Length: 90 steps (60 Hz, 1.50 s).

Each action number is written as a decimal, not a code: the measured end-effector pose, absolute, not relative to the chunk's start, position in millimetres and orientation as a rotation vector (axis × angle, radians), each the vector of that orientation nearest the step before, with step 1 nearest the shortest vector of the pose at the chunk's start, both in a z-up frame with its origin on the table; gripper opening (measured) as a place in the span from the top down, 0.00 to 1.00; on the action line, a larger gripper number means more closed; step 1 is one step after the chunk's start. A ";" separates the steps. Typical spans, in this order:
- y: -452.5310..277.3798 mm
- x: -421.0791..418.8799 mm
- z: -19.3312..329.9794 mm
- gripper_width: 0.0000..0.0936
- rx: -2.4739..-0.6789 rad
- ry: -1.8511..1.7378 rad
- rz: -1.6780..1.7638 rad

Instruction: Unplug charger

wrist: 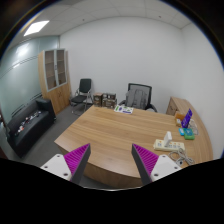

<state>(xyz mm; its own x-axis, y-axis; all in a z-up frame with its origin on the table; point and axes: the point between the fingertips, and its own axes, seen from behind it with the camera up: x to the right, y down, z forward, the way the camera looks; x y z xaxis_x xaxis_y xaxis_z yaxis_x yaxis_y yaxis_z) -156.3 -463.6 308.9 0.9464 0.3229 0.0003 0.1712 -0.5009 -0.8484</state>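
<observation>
The gripper (112, 160) is held high above the near edge of a large light-brown wooden table (110, 135), its two purple-padded fingers (76, 158) spread wide apart with nothing between them.

Risk: the likely target sits well off to the right of the fingers, so a straight advance would miss it. The white power strip (168, 146) lies near the table's right edge. Pulling a plug sideways, or without the strip braced, could drag the strip along or off the table. Small items stand close behind it, among them a purple object (187, 119) and something orange (182, 117), which a wide approach could knock.

Condition of the task's thing: the charger itself cannot be picked out. Only the pale, flat strip shows, with what may be plugs or cords on it, too small to confirm.

Elsewhere: a black office chair (139, 96) at the far side, a wooden cabinet (56, 78) far left.
</observation>
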 end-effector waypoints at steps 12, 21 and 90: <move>-442.0 -130.7 262.9 0.08 -2.173 -0.325 0.191; -407.7 -66.4 192.0 0.08 -2.270 -0.241 0.122; -134.0 150.0 64.0 0.86 -2.118 0.012 -0.005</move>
